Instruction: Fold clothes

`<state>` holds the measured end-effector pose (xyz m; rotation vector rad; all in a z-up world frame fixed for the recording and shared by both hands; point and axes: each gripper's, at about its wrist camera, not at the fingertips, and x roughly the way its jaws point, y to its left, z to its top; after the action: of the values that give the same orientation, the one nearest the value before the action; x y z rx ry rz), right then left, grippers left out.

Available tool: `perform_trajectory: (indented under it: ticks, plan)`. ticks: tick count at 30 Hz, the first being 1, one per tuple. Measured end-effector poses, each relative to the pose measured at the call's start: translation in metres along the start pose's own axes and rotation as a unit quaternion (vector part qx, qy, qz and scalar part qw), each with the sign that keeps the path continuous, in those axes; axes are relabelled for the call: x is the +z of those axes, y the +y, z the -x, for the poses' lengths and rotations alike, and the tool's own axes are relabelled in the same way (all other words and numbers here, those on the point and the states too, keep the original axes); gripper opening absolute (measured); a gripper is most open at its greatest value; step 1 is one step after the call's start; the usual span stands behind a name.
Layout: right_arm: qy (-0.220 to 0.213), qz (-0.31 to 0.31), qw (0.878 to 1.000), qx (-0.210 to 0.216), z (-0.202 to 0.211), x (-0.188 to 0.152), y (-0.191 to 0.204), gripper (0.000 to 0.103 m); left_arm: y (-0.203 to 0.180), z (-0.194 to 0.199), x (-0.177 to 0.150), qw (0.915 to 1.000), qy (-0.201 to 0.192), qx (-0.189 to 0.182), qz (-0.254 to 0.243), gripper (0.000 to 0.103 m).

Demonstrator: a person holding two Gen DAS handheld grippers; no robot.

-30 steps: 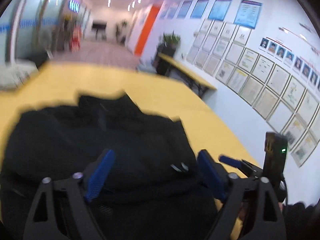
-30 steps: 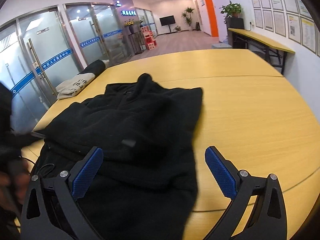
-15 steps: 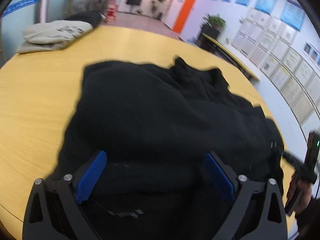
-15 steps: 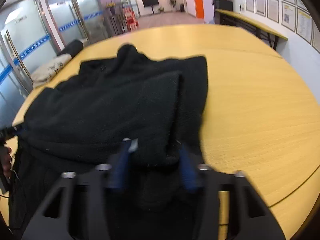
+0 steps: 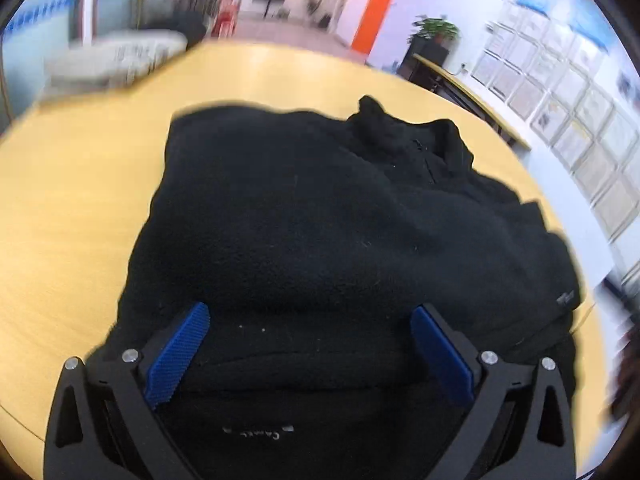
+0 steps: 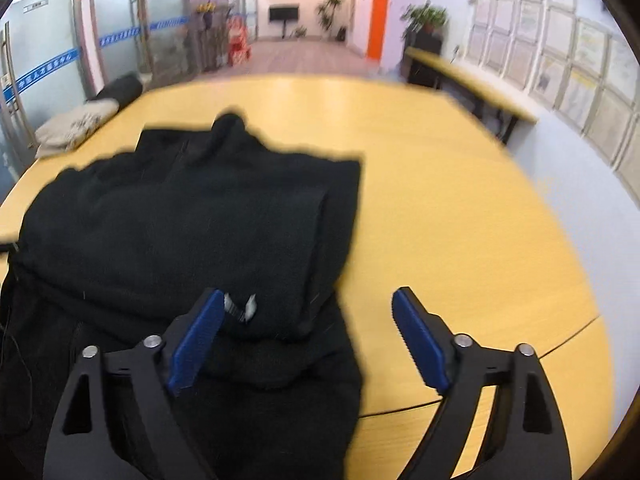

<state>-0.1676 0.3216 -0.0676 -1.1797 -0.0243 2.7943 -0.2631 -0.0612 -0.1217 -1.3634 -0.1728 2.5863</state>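
change: right hand-held gripper point(image 6: 306, 332) has let go of the sleeve cuff point(image 6: 240, 308); jaws apart.
left hand-held gripper point(image 5: 310, 344): jaws apart, empty.
progress: black fleece point(image 5: 340, 232) has its sleeves folded in on the worktop point(image 6: 460, 208); body fold seems left.

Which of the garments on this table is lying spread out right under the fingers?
The black fleece jacket, spread across the near side of the yellow table. The beige garment and the dark one beside it lie at the far left edge.

1. The right gripper point(image 6: 306, 308) is now standing with jaws spread wide (half a second ago they were pinched on the black fleece point(image 6: 192, 224)).
2. The folded flap is now lying released on the fleece.
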Motion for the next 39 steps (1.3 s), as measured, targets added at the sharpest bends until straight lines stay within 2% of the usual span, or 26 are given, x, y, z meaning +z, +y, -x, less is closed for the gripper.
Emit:
perform_trajectory:
  ticks: [1, 4, 6, 7, 9, 10, 11, 13, 17, 18, 19, 20, 21, 24, 25, 27, 29, 32, 35, 39]
  plan:
    - [-0.012, 0.002, 1.0, 0.004, 0.007, 0.006, 0.001, 0.101, -0.006, 0.0, -0.005, 0.9997, -0.006, 0.015, -0.019, 0.103]
    - [-0.033, 0.036, 0.996, 0.073, 0.01, 0.026, 0.025, 0.103, -0.015, 0.001, -0.016, 0.9984, -0.008, 0.024, -0.05, 0.103]
    - [-0.022, 0.062, 0.991, 0.114, -0.005, 0.03, 0.047, 0.103, -0.01, 0.001, -0.018, 0.9992, -0.011, 0.009, -0.039, 0.103]
    - [0.0, 0.07, 0.989, 0.129, -0.02, 0.027, 0.057, 0.103, -0.005, 0.002, -0.019, 0.9995, -0.013, -0.002, -0.029, 0.103]
    - [0.076, 0.063, 0.987, 0.126, -0.059, 0.008, 0.06, 0.1, -0.002, 0.005, -0.02, 0.9995, -0.01, -0.017, -0.023, 0.103]
    - [0.113, 0.054, 0.985, 0.119, -0.077, -0.003, 0.057, 0.094, -0.001, 0.004, -0.021, 0.9994, -0.008, -0.022, -0.025, 0.103]
    - [0.119, 0.051, 0.985, 0.114, -0.082, -0.013, 0.053, 0.093, -0.002, 0.005, -0.022, 0.9992, -0.006, -0.024, -0.031, 0.103]
    - [0.096, 0.06, 0.988, 0.109, -0.075, -0.027, 0.048, 0.092, -0.004, 0.007, -0.025, 0.9986, 0.0, -0.028, -0.046, 0.103]
    - [0.107, 0.056, 0.989, 0.09, -0.065, -0.015, 0.052, 0.092, -0.001, 0.025, -0.015, 0.9983, 0.007, -0.051, -0.028, 0.103]
    - [0.091, 0.053, 0.99, 0.088, -0.06, -0.004, 0.056, 0.094, 0.001, 0.032, -0.009, 0.9973, -0.004, -0.07, -0.018, 0.103]
    - [0.073, 0.051, 0.992, 0.094, -0.054, 0.003, 0.058, 0.101, 0.002, 0.036, -0.003, 0.9965, -0.018, -0.08, -0.015, 0.103]
    - [0.053, 0.049, 0.992, 0.105, -0.047, 0.006, 0.058, 0.103, 0.003, 0.04, 0.003, 0.9954, -0.033, -0.09, -0.011, 0.103]
    - [0.051, 0.048, 0.991, 0.11, -0.048, 0.005, 0.058, 0.103, 0.004, 0.032, 0.004, 0.9958, -0.019, -0.089, -0.01, 0.103]
    - [0.088, 0.046, 0.989, 0.109, -0.066, -0.013, 0.058, 0.102, 0.009, -0.001, -0.002, 0.9958, 0.034, -0.085, 0.004, 0.103]
    - [0.091, 0.046, 0.989, 0.107, -0.068, -0.021, 0.056, 0.1, 0.006, 0.001, -0.009, 0.9968, 0.01, -0.077, -0.019, 0.103]
    - [0.079, 0.058, 0.99, 0.102, -0.06, -0.027, 0.056, 0.099, -0.004, 0.004, -0.017, 0.9968, 0.007, -0.054, -0.059, 0.103]
    - [0.071, 0.063, 0.99, 0.099, -0.045, -0.029, 0.055, 0.1, -0.005, 0.018, -0.022, 0.9963, 0.004, -0.053, -0.068, 0.103]
    - [0.056, 0.056, 0.992, 0.098, -0.013, -0.03, 0.059, 0.103, 0.004, 0.051, -0.034, 0.9962, 0.009, -0.071, -0.049, 0.103]
    - [0.044, 0.039, 0.991, 0.118, 0.028, -0.041, 0.052, 0.103, 0.017, 0.097, -0.062, 0.9971, 0.019, -0.063, -0.039, 0.103]
    - [0.03, 0.033, 0.987, 0.152, 0.085, -0.075, 0.054, 0.103, 0.037, 0.176, -0.122, 0.998, 0.029, -0.026, -0.049, 0.103]
